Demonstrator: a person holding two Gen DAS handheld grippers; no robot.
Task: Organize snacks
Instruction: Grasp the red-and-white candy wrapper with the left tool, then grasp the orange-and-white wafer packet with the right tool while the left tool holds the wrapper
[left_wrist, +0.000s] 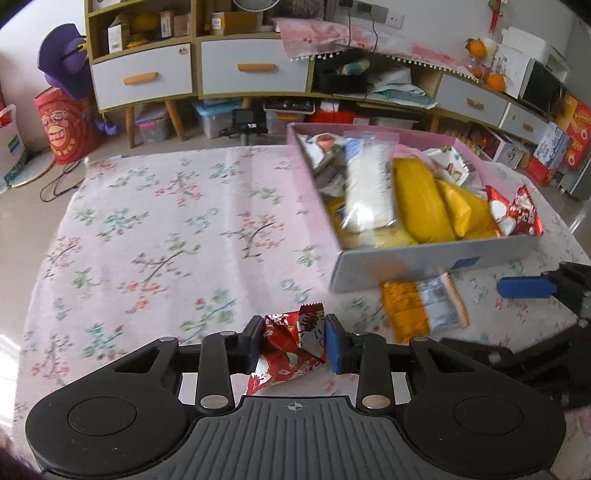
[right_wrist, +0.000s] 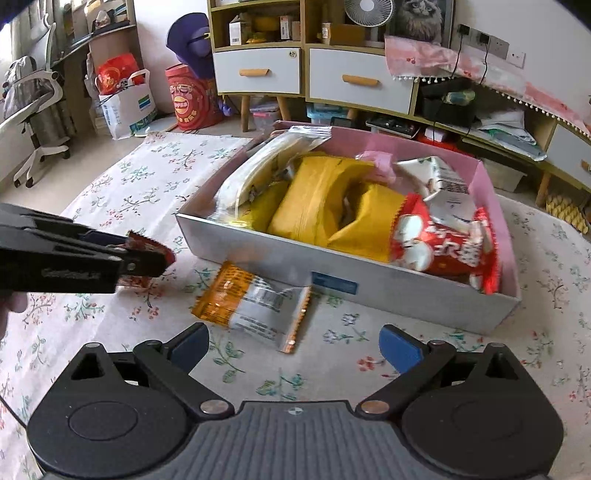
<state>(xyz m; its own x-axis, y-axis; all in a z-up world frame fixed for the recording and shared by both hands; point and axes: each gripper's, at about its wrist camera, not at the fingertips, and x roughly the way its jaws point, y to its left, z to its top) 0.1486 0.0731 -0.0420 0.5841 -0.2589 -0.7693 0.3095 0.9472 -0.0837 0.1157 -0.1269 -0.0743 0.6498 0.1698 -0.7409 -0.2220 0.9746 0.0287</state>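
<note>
My left gripper (left_wrist: 291, 341) is shut on a small red snack packet (left_wrist: 286, 350), just above the floral cloth; the right wrist view shows that gripper (right_wrist: 162, 254) from the side with the red packet (right_wrist: 151, 247) pinched in it. An orange-and-white snack packet (right_wrist: 255, 308) lies flat on the cloth against the front wall of the open box (right_wrist: 369, 291), and also shows as the orange packet (left_wrist: 421, 310) in the left wrist view. My right gripper (right_wrist: 293, 345) stands open just short of that packet, with nothing between its fingers. The box (left_wrist: 406, 262) holds several yellow, white and red packets.
A pink floral cloth (left_wrist: 166, 229) covers the table. Behind it stand cabinets with grey drawers (left_wrist: 255, 68), storage bins on the floor, a red bag (left_wrist: 64, 125) and a white office chair (right_wrist: 33, 110) at far left. The right gripper's blue fingertip (left_wrist: 524, 288) enters from the right.
</note>
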